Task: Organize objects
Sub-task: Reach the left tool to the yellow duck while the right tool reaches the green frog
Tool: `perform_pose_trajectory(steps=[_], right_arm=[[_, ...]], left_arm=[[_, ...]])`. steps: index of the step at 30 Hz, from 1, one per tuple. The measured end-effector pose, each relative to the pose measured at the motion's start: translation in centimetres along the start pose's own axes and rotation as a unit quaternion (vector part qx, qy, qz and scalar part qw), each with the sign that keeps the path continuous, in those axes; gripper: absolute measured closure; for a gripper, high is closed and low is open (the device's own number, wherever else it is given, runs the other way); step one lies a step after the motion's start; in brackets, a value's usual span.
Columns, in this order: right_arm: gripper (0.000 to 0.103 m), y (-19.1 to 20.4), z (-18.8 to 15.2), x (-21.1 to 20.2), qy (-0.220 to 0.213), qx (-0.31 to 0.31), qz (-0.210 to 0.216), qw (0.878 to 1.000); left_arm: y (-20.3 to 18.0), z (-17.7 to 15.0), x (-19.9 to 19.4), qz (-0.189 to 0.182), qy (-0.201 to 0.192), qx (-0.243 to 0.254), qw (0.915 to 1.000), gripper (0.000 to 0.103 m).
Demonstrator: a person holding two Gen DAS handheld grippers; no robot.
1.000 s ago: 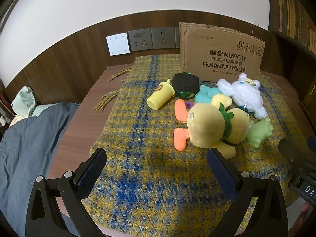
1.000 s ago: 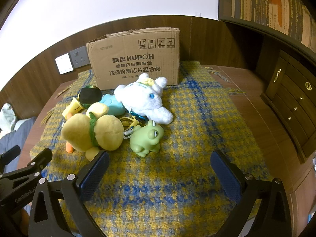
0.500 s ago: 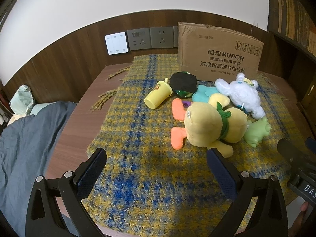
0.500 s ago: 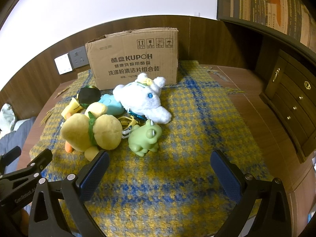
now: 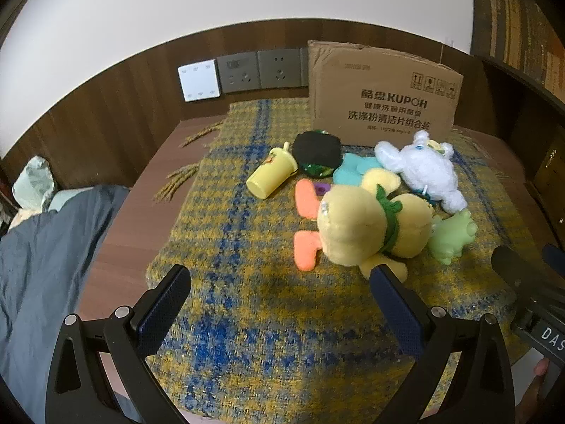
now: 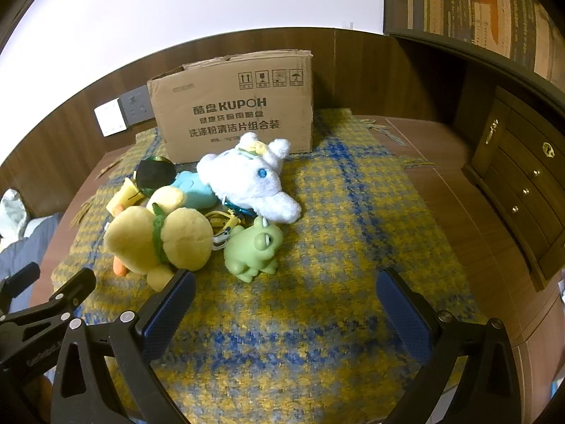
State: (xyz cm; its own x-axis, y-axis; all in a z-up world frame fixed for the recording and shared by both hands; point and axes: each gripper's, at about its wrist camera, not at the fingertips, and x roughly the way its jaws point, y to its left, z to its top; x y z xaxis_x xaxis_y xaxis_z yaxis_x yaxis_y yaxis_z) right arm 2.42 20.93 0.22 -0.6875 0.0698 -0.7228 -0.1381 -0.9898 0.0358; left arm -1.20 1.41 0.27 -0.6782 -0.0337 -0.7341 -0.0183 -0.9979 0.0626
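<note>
A pile of toys lies on a yellow and blue checked cloth [image 5: 247, 282]: a yellow plush duck [image 5: 367, 226] [image 6: 159, 240], a white plush [image 5: 423, 173] [image 6: 247, 180], a green frog [image 5: 453, 235] [image 6: 254, 247], a yellow toy cup [image 5: 270, 176], a black round toy [image 5: 317, 150] and a teal toy [image 5: 353, 169]. A cardboard box [image 5: 383, 92] [image 6: 233, 109] stands behind them. My left gripper [image 5: 279, 300] is open and empty, in front of the duck. My right gripper [image 6: 286, 304] is open and empty, in front of the frog.
The cloth covers a wooden table [image 5: 137, 212] against a wood-panelled wall with a switch and sockets [image 5: 240, 72]. A grey blanket [image 5: 39, 265] lies to the left. A wooden drawer cabinet [image 6: 519, 190] stands to the right.
Both grippers have drawn back slightly from the toys and stay open. The toys have not moved.
</note>
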Motion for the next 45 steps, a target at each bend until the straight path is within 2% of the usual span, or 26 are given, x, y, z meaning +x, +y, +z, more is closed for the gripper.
perform_pose_trajectory(steps=[12, 19, 45], right_arm=[[0.001, -0.6, 0.4, 0.9, 0.008, 0.006, 0.000, 1.000], [0.001, -1.2, 0.8, 1.8, 0.013, 0.012, -0.004, 1.000], [0.001, -3.4, 2.3, 5.2, 0.037, 0.027, -0.024, 0.999]], left_arm=[[-1.4, 0.8, 1.2, -0.031, 0.010, 0.015, 0.9993, 0.000], [-2.3, 1.6, 2.2, -0.032, 0.014, 0.025, 0.9991, 0.000], [-5.8, 3.6, 6.8, -0.073, 0.049, 0.043, 0.9952, 0.000]])
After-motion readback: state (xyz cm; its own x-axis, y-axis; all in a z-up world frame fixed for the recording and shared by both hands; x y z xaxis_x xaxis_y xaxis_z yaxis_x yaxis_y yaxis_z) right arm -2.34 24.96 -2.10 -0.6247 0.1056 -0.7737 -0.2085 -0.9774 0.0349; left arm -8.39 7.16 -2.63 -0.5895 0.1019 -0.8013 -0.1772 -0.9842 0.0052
